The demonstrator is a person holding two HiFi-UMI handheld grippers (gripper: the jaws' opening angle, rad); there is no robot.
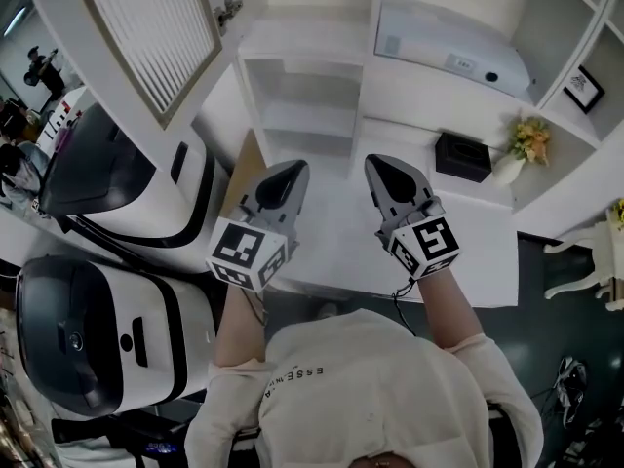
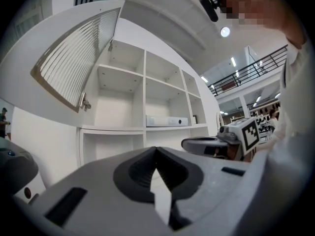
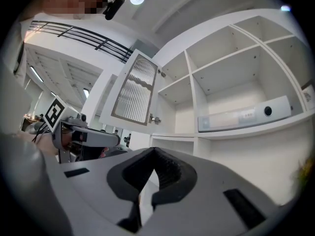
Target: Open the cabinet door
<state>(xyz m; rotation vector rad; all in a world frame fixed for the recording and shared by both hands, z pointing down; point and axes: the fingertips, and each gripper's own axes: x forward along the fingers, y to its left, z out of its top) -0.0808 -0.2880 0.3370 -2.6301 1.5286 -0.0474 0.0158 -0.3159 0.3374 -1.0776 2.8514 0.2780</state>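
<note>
White bench (image 1: pixel 336 247) in front, cabinet door (image 1: pixel 146 37) already wide open.
Over the bench, the left hand-held gripper (image 1: pixel 291 170) and right hand-held gripper (image 1: pixel 382 164) are each closed tight on nothing, held level side by side. Beyond them, up at the left, the cabinet door stands swung right out from the white shelving (image 1: pixel 366 86). With nothing holding it, it may drift back; a careless sweep to the right could topple the flower vase (image 1: pixel 512 164).

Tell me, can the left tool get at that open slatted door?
Probably yes: the left tool, shut and empty, has nothing between it and the door, which hangs open above and to its left.
</note>
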